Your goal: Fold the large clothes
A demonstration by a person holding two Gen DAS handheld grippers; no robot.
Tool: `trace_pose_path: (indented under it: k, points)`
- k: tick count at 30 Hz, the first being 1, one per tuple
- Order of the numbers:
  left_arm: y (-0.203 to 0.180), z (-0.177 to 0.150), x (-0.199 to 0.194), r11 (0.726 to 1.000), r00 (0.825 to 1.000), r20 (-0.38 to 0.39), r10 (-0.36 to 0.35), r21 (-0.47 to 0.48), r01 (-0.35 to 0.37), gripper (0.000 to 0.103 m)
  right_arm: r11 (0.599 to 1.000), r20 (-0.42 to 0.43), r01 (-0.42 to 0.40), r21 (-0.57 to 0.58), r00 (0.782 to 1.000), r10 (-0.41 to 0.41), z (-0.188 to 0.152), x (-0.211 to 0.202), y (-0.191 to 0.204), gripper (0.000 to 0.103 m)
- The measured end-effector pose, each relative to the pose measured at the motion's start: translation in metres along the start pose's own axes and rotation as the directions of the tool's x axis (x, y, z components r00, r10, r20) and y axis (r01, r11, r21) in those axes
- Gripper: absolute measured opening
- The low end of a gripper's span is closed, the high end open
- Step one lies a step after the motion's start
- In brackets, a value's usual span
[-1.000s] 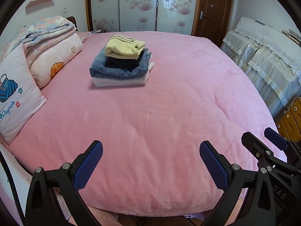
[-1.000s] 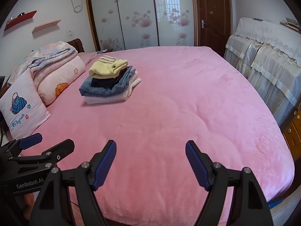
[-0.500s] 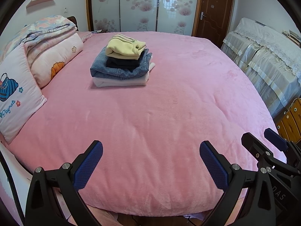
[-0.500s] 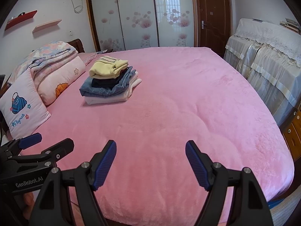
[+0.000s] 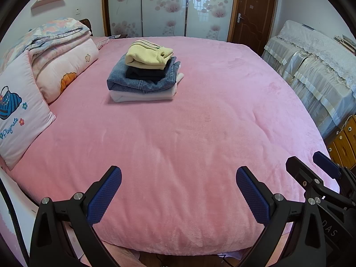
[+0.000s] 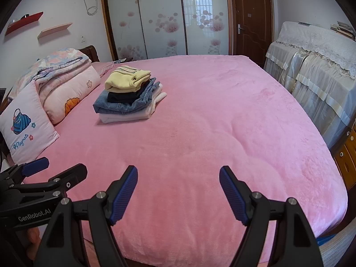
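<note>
Clothes (image 5: 144,75) sit in one folded stack on the far left part of the bed (image 5: 200,133), near the pillows and well apart from both grippers. The stack counts four pieces: a white one at the bottom, a blue denim one on it, a dark one above that, and a pale yellow one (image 5: 148,54) on top. Left of the stack lie two pillows, a small pink one (image 5: 20,120) with a bag picture at the near left and a larger one (image 5: 66,71) with an orange flower behind it. One folded quilt (image 5: 49,34) rests on top of the larger pillow.

Two grippers hang over the near edge of the pink bed cover. The left gripper (image 5: 178,191) has its blue-padded fingers spread wide with nothing between them but bare cover. The right gripper (image 6: 178,191) also stands wide open and grips nothing. Each shows at the edge of the other's view, side by side.

At the far wall stand a wardrobe (image 6: 162,20) with flowered sliding doors and one brown door (image 6: 251,20). Draped furniture (image 6: 316,66) lines the right side.
</note>
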State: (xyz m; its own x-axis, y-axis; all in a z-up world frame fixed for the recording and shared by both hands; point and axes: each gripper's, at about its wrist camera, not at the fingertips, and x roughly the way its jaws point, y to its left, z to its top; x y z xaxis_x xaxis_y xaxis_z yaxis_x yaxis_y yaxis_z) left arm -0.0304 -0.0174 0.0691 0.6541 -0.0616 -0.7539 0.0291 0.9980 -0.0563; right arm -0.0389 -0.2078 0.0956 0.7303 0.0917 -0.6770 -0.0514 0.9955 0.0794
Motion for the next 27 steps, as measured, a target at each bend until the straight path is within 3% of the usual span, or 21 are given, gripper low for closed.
trace_pose_path:
  k: [27]
  points:
    - [0.0001,-0.0012,0.0042,1.000,1.000,-0.014,-0.013,0.000,0.013,0.102,1.000,-0.009,0.018,0.003,1.000,-0.018,-0.0032,0.0009,-0.0029,0.076]
